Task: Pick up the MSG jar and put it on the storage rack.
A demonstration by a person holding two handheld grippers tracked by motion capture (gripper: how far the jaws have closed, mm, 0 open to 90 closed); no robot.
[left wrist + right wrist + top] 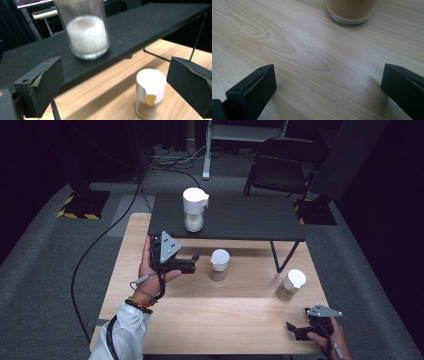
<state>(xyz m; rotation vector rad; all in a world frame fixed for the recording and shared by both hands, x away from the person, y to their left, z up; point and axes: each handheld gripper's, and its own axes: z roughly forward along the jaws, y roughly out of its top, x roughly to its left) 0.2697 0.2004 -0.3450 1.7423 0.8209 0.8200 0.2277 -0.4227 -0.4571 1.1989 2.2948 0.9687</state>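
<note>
My left gripper hovers open over the left of the wooden table, held in a hand with a white sleeve. Its jaws face a small white-lidded jar of brown powder, a short gap away. In the left gripper view that jar stands ahead between the open jaws, untouched. A taller white-lidded jar of white granules stands on the black shelf. My right gripper rests open and empty near the table's front right corner. A second brown-powder jar stands beyond it.
The black shelf stands on thin metal legs over the back of the table. Behind the table are a black folding chair, floor cables and a stand base with yellow-black tape.
</note>
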